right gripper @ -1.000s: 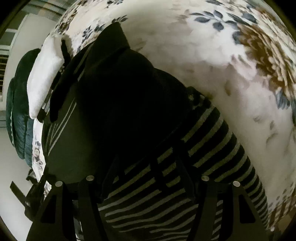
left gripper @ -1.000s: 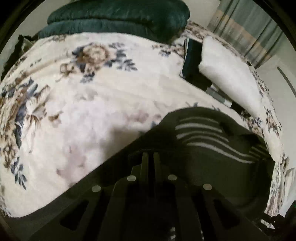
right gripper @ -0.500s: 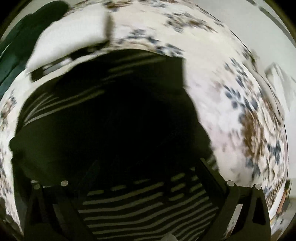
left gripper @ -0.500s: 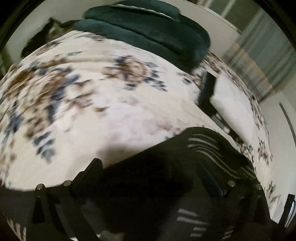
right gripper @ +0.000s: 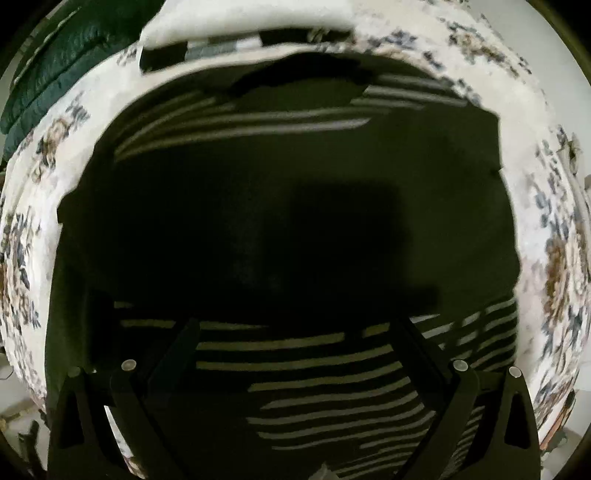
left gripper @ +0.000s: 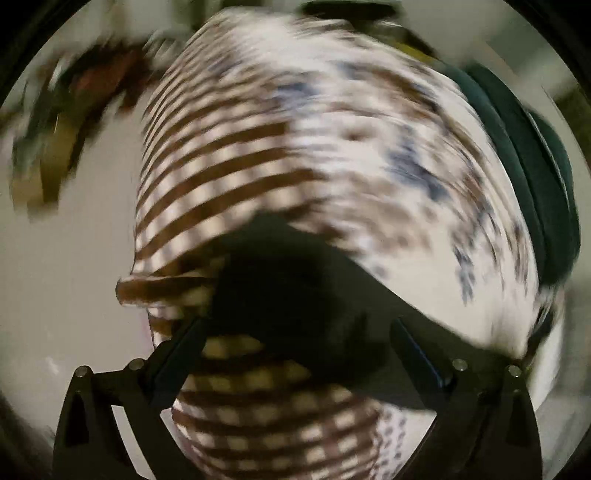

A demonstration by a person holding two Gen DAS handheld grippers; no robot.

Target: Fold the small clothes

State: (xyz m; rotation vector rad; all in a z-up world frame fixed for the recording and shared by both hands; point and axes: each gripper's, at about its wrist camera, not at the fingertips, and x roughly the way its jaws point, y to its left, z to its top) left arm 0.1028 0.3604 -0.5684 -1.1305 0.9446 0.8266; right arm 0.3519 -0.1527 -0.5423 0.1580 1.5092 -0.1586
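Note:
A dark garment with pale stripes [right gripper: 280, 229] lies spread on the floral bedspread [right gripper: 554, 229], filling most of the right wrist view. My right gripper [right gripper: 295, 325] is open just above its near striped part, holding nothing. In the blurred left wrist view my left gripper [left gripper: 295, 325] is open and empty over a corner of the dark garment [left gripper: 306, 295] and a brown checked cloth [left gripper: 207, 177].
A folded white cloth on a striped one [right gripper: 236, 22] lies at the far side of the bed. A dark green quilt [right gripper: 62, 62] is at the far left, also seen in the left wrist view [left gripper: 535, 162]. The bed edge and pale floor [left gripper: 66, 277] are left.
Both grippers opened and let go of the garment. The left gripper swung fast to the left, now facing the bed edge and the checked cloth. The garment now lies flat.

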